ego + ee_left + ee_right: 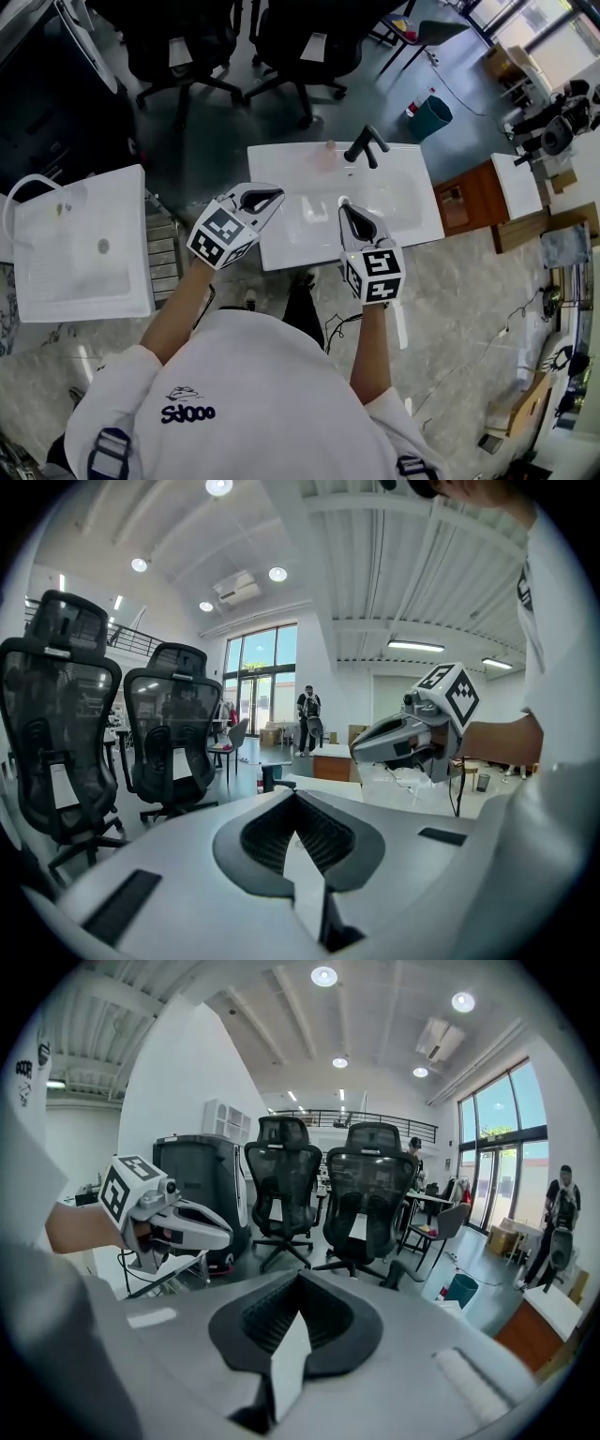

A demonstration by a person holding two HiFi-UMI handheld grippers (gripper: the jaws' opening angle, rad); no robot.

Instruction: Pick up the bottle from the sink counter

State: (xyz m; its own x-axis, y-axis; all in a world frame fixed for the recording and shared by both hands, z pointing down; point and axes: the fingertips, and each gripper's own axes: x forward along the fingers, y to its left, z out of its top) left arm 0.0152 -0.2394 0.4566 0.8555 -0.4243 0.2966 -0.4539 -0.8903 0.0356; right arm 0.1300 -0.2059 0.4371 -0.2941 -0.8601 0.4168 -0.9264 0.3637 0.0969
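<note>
Two grippers (272, 197) (345, 209), two white sinks (412, 223) (37, 286), two black chairs (178, 42) (300, 37), one faucet (366, 145).

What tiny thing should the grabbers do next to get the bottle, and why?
Probably open the right gripper first. Its jaws are closed on nothing, like those of the left gripper, and both hover over the near edge of the white sink counter. The small pale see-through bottle stands untouched at the back, beside the black faucet, nearer the right gripper.
</note>
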